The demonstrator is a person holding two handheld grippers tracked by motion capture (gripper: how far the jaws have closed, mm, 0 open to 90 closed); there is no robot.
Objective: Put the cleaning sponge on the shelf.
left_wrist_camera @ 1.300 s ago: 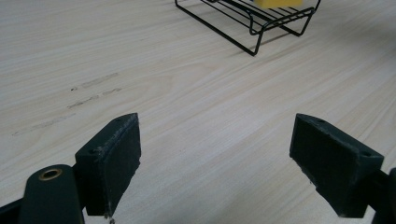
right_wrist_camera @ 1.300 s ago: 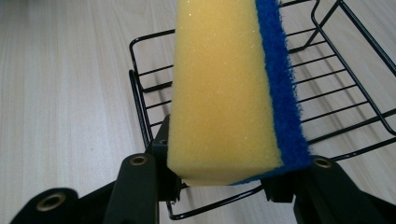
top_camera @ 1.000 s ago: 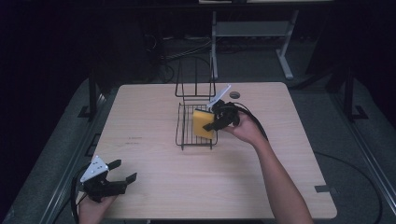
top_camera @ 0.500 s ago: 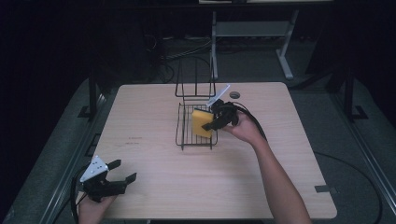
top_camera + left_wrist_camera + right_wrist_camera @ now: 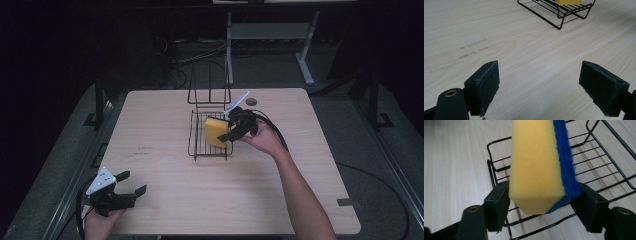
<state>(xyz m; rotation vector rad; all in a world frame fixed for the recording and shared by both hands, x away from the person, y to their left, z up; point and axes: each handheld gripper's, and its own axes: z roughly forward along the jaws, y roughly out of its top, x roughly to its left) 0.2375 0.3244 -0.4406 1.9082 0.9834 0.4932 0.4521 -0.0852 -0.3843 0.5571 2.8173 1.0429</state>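
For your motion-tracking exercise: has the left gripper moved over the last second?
No. In the high view the left gripper sits at the same spot near the table's near-left corner, jaws open, no closer to the wire rack.

Left tongs [image 5: 131,183] agape; right tongs [image 5: 231,129] clamped.

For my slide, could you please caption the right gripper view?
Right gripper pinching a sponge above a rack.

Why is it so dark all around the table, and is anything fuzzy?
High view: light falls on the table, the room around is black. Right gripper view: the sponge is sharp and evenly lit. Left gripper view: the near fingers look slightly soft; the rack casts a faint shadow.
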